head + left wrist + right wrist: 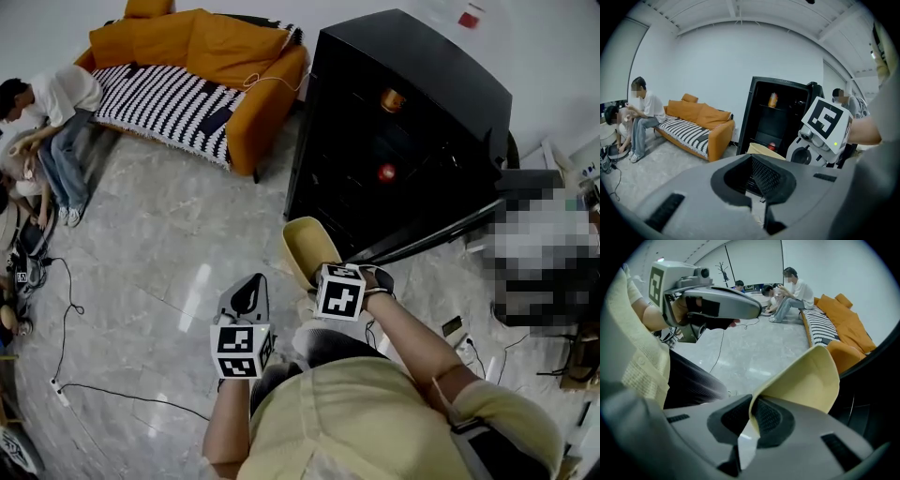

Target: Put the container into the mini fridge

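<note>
Yellow container [806, 380], rim clamped in right hand-held gripper [751, 420], near mini fridge [412, 84]

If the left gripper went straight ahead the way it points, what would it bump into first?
Probably the yellow container in the right gripper, then the open mini fridge; depth is unclear.

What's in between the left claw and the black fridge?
The yellow container, held by the right claw. The left gripper view shows it straight past the left claw, before the open fridge.
</note>
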